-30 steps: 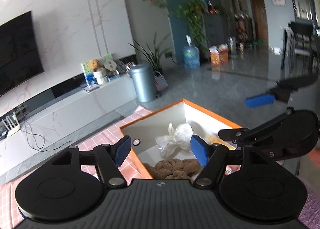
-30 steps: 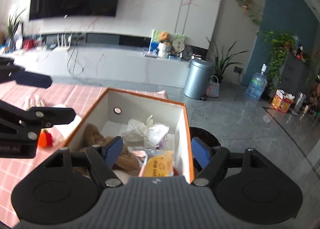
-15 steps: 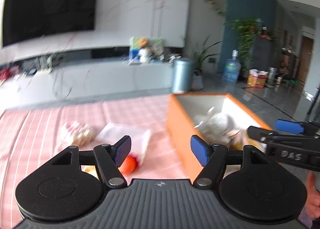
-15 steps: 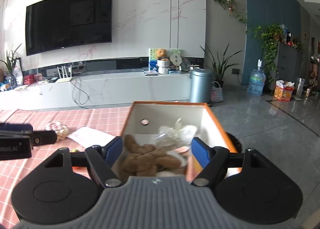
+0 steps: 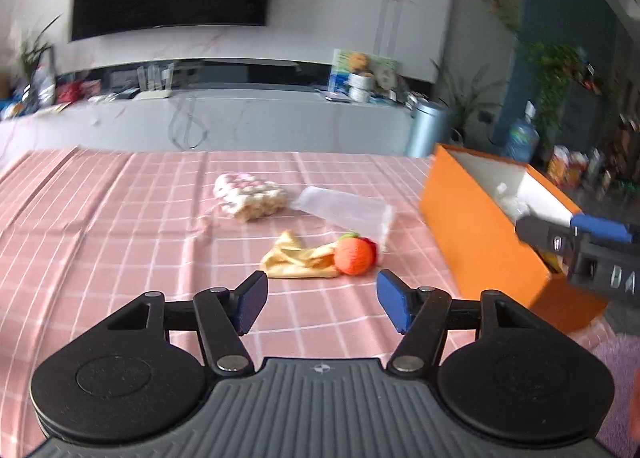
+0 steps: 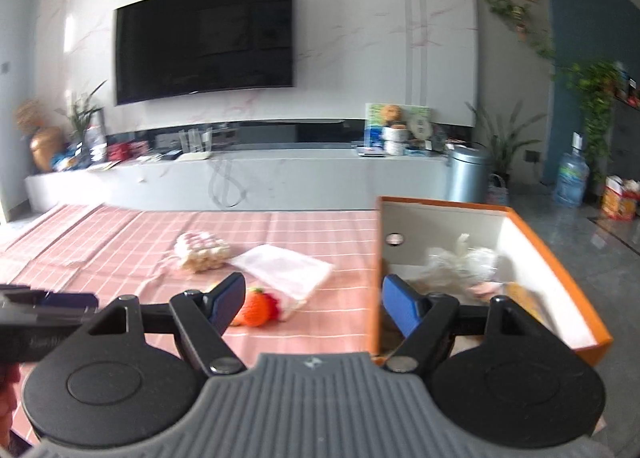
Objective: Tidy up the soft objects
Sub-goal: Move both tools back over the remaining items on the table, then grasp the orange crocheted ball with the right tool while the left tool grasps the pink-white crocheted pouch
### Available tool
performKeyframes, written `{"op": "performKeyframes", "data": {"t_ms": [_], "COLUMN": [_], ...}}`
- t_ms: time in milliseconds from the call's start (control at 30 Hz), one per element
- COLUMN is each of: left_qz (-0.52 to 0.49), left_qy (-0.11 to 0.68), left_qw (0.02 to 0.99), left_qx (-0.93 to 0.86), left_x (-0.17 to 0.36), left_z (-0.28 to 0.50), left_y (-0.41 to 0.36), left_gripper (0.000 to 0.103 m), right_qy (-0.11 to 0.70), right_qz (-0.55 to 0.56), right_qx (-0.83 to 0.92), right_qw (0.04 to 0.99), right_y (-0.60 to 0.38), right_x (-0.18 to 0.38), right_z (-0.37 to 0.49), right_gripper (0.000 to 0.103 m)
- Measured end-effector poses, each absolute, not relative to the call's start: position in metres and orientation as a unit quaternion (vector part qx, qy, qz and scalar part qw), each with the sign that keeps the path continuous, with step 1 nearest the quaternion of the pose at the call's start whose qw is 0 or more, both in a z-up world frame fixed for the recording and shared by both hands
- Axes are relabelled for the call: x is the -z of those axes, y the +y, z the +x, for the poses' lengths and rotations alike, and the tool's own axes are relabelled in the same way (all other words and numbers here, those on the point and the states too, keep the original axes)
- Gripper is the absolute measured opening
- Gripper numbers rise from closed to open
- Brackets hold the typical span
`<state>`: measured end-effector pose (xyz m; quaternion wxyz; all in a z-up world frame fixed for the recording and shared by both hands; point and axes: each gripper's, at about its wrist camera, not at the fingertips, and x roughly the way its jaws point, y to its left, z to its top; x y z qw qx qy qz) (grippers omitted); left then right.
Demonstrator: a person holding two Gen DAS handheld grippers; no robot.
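Note:
An orange knitted ball (image 5: 355, 255) lies on the pink checked tablecloth (image 5: 120, 242) beside a yellow cloth (image 5: 298, 257). Behind them lie a clear plastic bag (image 5: 344, 206) and a pink-and-cream knitted piece (image 5: 249, 194). The orange box (image 5: 488, 234) stands at the right with a white bagged item (image 6: 460, 262) and other soft things inside. My left gripper (image 5: 321, 301) is open and empty, a little short of the ball. My right gripper (image 6: 312, 304) is open and empty, above the box's left wall (image 6: 378, 258). The ball (image 6: 258, 308) shows between its fingers.
A TV wall and a long low cabinet (image 6: 240, 174) stand beyond the table. A grey bin (image 6: 466, 172) and a water bottle (image 6: 572, 178) stand on the floor at the right. The right gripper (image 5: 580, 242) shows over the box in the left wrist view.
Both grippers have swung left, away from the box interior towards the table. The left gripper now faces the ball and cloths. Both stay open.

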<state>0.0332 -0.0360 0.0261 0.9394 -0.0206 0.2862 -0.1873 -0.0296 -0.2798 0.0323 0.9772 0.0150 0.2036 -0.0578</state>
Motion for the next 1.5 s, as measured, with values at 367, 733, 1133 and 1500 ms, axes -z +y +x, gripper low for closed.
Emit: {"op": "performKeyframes", "data": {"t_ms": [367,733,1133,1500], "left_qz": [-0.027,0.027,0.038,0.044], "left_qy": [0.3,0.29,0.329,0.347], "left_qw": [0.941,0.931,0.919,0.912], "left_qx": [0.158,0.219,0.213,0.216], "left_x": [-0.005,0.002,0.019,0.029], "left_z": [0.039,0.074,0.133,0.151], "left_y": [0.004,-0.018,-0.029,-0.035], "left_gripper": [0.057,0.056,0.056,0.056], "right_qy": [0.248,0.309,0.33,0.358], "right_qz": [-0.017,-0.035,-0.01,-0.004], "right_qx": [0.001,-0.006,-0.009,-0.01], "right_qw": [0.969,0.95,0.944,0.934], "right_y": [-0.234,-0.234,-0.244,-0.243], "right_x": [-0.006,0.025,0.048,0.07], "right_z": [-0.002,0.053,0.126,0.156], "right_gripper": [0.07,0.052,0.052,0.042]}}
